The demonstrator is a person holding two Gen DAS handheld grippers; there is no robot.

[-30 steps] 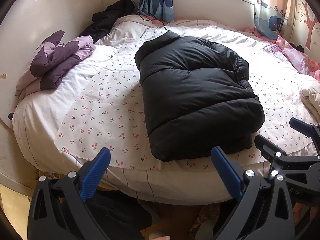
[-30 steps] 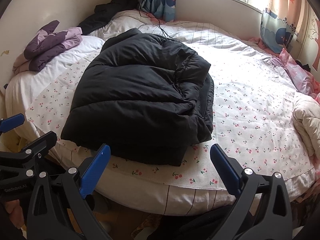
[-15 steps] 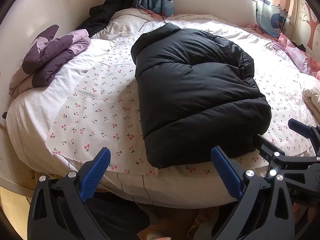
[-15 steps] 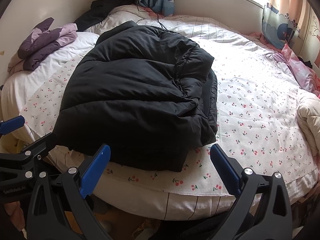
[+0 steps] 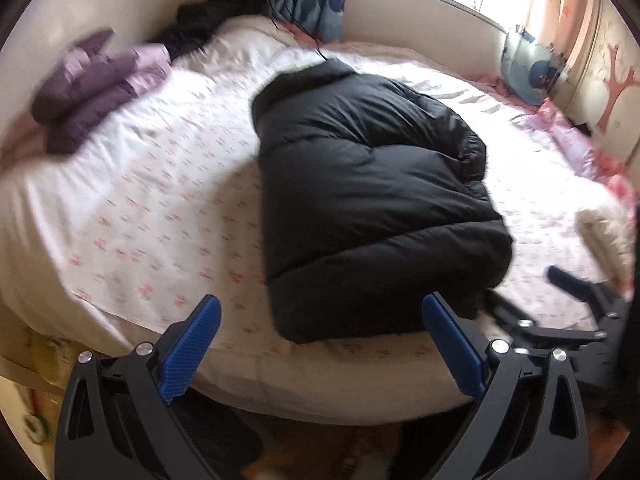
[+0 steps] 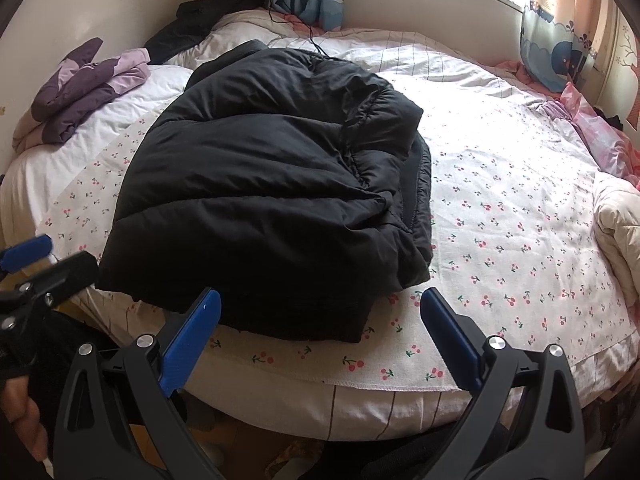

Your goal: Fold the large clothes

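Black puffer jacket (image 6: 272,184) lies on the cherry-print sheet (image 6: 500,240), its hem at the sheet's near edge. Sides look folded in over the body: a sleeve end and cuff lie bunched on top toward the sheet's right half. Judged partway done; the long bundle is not yet doubled hem to collar, and the top layer is lumpy.

Left gripper (image 5: 320,346) hovers off the sheet's near edge, blue pads spread, nothing between them; view motion-blurred. Right gripper (image 6: 320,340) likewise spread and empty, poised just short of the jacket's hem.

Purple folded garment (image 6: 84,88) sits beyond the sheet's far-left corner, well apart from the jacket. Looks finished, though that is a guess.
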